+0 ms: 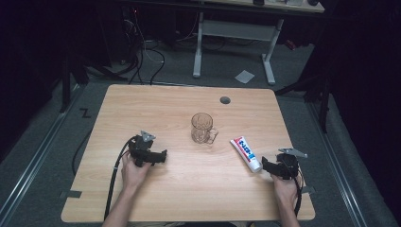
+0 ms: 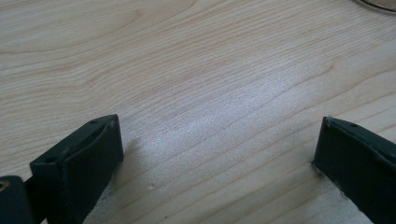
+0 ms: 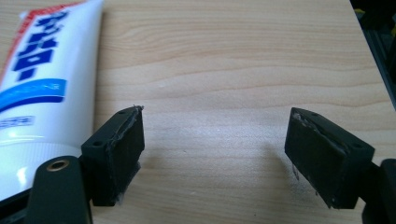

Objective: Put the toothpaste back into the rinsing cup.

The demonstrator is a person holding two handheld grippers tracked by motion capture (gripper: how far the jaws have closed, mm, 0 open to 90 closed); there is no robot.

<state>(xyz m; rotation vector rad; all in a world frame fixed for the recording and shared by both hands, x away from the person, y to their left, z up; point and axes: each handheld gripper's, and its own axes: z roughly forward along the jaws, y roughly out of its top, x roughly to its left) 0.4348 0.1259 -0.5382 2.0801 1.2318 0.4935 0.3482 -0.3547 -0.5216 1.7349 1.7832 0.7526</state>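
A white toothpaste tube (image 1: 246, 153) with blue and red print lies flat on the wooden table (image 1: 189, 198), right of centre. My right gripper (image 1: 265, 165) rests by the tube's near cap end. In the right gripper view its jaws stand open (image 3: 215, 140) over bare wood, and the tube (image 3: 42, 79) lies just outside the left jaw. A clear glass mug (image 1: 203, 128) stands upright mid-table, handle to the right. My left gripper (image 1: 163, 156) sits to the mug's near left, open (image 2: 219, 149), with only bare wood between its jaws.
A grey cable hole (image 1: 225, 100) sits near the table's far edge. The table's right edge (image 1: 295, 156) runs close to my right hand. Beyond the table are a white desk frame (image 1: 234, 33), floor cables and a sheet of paper (image 1: 244, 76).
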